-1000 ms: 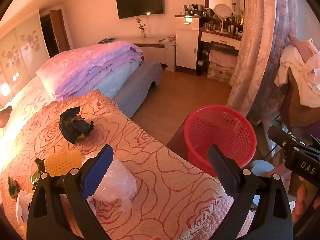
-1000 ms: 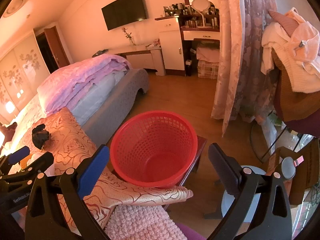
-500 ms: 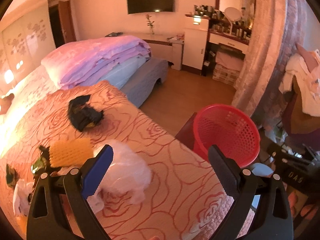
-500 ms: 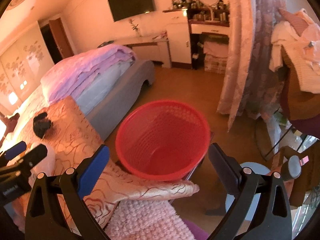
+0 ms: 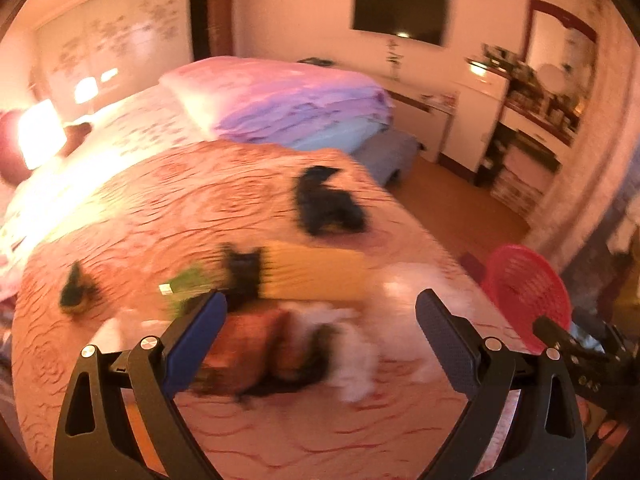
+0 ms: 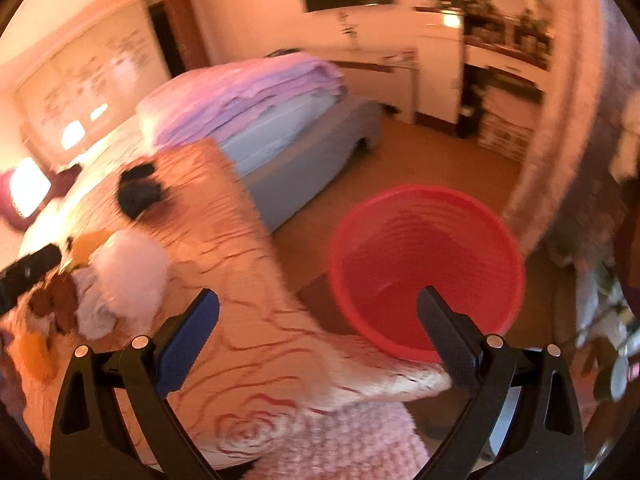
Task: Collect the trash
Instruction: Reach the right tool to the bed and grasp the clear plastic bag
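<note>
The left gripper [image 5: 320, 332] has swung from the red basket [image 5: 526, 298] toward the bedspread's trash pile [image 5: 288, 344] at lower centre, jaws wide and empty, ready to grab; the right gripper [image 6: 318, 332] hovers wide too.

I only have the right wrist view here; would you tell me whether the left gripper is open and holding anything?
Observer: The left gripper is open and empty, above a blurred pile of wrappers on the bedspread.
Operator: Thank you; is any trash outside my view?
Observer: A green wrapper lies at that pile's left edge.
Operator: Anything else?
Observer: A small dark scrap sits apart, farther left.
</note>
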Demonstrator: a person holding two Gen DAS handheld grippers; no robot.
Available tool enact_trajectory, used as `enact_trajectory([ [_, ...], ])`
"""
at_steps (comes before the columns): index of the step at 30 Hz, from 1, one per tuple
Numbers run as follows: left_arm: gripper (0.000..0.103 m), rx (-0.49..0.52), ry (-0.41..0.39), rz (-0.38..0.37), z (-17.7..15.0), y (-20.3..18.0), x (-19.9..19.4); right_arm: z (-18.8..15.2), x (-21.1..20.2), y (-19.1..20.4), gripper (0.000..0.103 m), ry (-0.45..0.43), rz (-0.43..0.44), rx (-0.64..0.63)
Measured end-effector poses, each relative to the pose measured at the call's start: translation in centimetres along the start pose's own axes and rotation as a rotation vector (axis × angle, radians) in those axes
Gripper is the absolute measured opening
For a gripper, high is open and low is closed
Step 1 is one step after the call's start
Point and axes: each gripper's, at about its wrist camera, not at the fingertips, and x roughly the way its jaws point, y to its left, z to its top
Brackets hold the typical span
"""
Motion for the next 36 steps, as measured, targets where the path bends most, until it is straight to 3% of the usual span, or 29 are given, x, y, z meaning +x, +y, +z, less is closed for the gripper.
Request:
enact_trajectory([
  [6,0.092,-0.070,-0.005,0.078,0.2,4.2,-0.7,0.5,1.2,3.8,0.096,0.046,0.126,-0.106],
  [12,0.092,-0.103,-0.008,0.112,-0.5,6.5,-1.4,2.2,0.5,7.7,0.096,0.013,0.243,-0.203],
  [16,0.092,-0.097,0.003,0.099,-1.3,6.6,-1.5,2.6,2.0,9.8,0.096,0.043,0.248,-0.288],
  [18,0.092,-0.087,0.007,0.088,-1.8,6.5,-1.6,2.7,2.9,10.2,0.092,0.071,0.257,-0.292],
  [21,0.092,-0.074,0.010,0.071,-2.1,6.4,-1.6,2.6,4.2,10.5,0.078,0.129,0.286,-0.292],
  [23,0.092,-0.061,0.011,0.060,-2.4,6.3,-1.5,2.4,4.8,10.6,0.060,0.164,0.303,-0.296],
  [26,0.092,-0.058,0.020,0.048,-2.4,6.2,-1.2,2.3,4.9,10.7,0.047,0.173,0.310,-0.305],
  [34,0.090,-0.054,0.047,0.018,-2.1,5.7,0.4,2.5,4.1,9.6,0.042,0.145,0.302,-0.275],
  [36,0.075,-0.060,0.073,0.012,-2.3,5.9,1.3,2.7,3.9,9.2,0.042,0.142,0.299,-0.261],
])
